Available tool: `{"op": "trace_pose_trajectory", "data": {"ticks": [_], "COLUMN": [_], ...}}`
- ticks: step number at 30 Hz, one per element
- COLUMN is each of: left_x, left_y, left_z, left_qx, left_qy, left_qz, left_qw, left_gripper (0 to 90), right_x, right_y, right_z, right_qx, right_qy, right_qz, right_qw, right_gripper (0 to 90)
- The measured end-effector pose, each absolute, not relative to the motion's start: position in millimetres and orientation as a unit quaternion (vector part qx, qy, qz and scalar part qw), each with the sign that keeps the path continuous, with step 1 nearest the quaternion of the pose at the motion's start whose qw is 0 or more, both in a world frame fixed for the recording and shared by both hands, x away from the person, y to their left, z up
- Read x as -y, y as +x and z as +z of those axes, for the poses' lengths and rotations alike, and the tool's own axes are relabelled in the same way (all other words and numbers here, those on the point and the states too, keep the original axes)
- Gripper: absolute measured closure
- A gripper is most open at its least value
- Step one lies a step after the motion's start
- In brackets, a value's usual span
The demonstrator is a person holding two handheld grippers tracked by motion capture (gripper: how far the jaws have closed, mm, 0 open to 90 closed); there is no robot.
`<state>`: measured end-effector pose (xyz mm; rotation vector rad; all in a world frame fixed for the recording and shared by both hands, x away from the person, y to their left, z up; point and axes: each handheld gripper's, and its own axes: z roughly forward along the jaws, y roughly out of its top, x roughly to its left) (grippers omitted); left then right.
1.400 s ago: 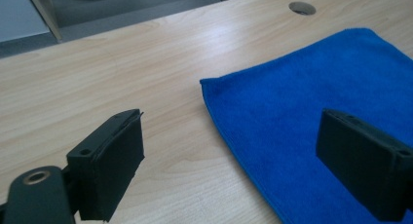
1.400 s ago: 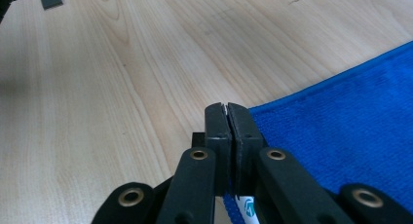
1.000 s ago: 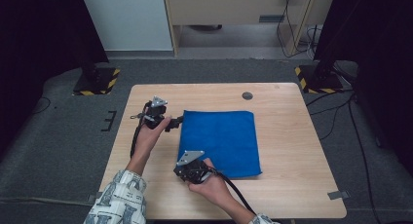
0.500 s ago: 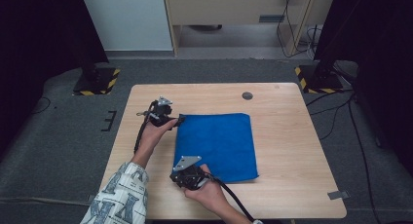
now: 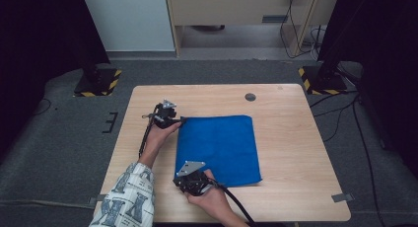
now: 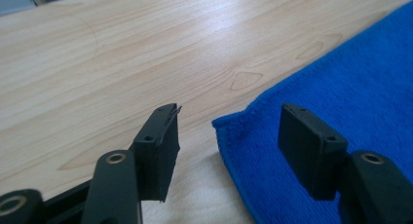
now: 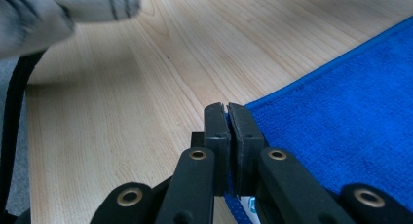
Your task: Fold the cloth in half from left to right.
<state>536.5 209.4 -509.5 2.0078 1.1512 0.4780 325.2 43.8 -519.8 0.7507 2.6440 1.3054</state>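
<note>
Blue cloth (image 5: pixel 218 149) lies flat mid-surface (image 5: pixel 296 153). Nearest, the right tool (image 5: pixel 190 180) is pinched tight on its near left corner. Farther off, the left tool (image 5: pixel 181 121) has just been closing, its jaws straddling the far left corner without pressing.

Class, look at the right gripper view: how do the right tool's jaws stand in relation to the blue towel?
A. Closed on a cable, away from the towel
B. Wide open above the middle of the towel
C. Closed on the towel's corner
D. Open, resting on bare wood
C: in the right gripper view the right tool has its two jaws pressed together, with blue fabric from the corner of the blue towel pinched between them.
</note>
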Motion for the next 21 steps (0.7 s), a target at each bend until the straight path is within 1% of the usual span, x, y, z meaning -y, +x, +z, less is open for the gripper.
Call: {"op": "trace_pose_trajectory", "data": {"ticks": [7,10,14,15,16,17,19,20,21], "left_x": [-207.9,-205.1,-203.8,-203.5,-203.6,-204.6,-205.8,-205.8,-206.7], "left_y": [544.0,544.5,544.6,544.5,544.5,544.3,544.4,544.4,544.3], "left_z": [-525.7,-529.9,-532.6,-532.2,-531.7,-530.6,-530.1,-530.1,-529.0], "left_qx": [-0.459,-0.453,-0.448,-0.446,-0.448,-0.446,-0.449,-0.449,-0.454], "left_qy": [0.783,0.792,0.798,0.799,0.797,0.797,0.793,0.793,0.786], "left_qz": [0.183,0.18,0.175,0.177,0.175,0.171,0.164,0.164,0.157], "left_qw": [0.377,0.367,0.363,0.363,0.367,0.371,0.379,0.379,0.389], "left_gripper": [42.0,43.9,56.2,56.2,70.9,77.4,84.4,86.4,86.4], "right_x": [-41.3,-41.1,-39.9,-39.4,-38.5,-38.2,-37.6,-37.6,-37.4], "right_y": [325.1,323.8,323.5,323.6,323.9,323.9,323.4,323.4,323.2], "right_z": [-519.6,-519.8,-519.8,-519.8,-520.2,-520.2,-519.4,-519.4,-519.1], "right_qx": [-0.868,-0.87,-0.869,-0.869,-0.867,-0.867,-0.866,-0.866,-0.866], "right_qy": [0.247,0.244,0.245,0.245,0.248,0.249,0.248,0.248,0.248], "right_qz": [0.428,0.425,0.427,0.428,0.429,0.43,0.431,0.431,0.431], "right_qw": [0.048,0.048,0.048,0.048,0.048,0.048,0.048,0.048,0.048], "right_gripper": [87.6,87.5,87.5,87.5,87.6,87.7,87.8,87.8,87.9]}}
